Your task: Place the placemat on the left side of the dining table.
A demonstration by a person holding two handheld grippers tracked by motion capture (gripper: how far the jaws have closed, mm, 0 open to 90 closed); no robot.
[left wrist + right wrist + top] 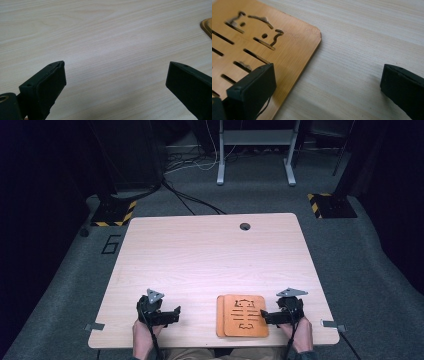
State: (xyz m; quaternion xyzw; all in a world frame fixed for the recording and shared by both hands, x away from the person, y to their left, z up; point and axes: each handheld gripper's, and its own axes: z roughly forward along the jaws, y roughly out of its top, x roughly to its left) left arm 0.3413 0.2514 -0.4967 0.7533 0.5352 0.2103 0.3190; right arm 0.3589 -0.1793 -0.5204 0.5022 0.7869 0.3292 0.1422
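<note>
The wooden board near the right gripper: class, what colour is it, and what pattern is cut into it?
Orange-brown board, cut with slots and curved openings; clearest in the right gripper view.

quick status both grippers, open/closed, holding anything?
Left gripper: open, fingers wide apart over bare table, holding nothing.
Right gripper: open, holding nothing; one finger is over the edge of the orange cut-out board, not clamped on it.

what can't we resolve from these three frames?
- Wooden board stack: the high view shows a second edge at its left side, so likely two boards; count and the lower board's face are hidden by the top one.
- Cut-out pattern: too small in the high view; cropped by the frame edge in the right gripper view.
- Right gripper: whether a jaw touches the board is unclear.
- Left gripper: open over bare table; board cut to a corner.
</note>
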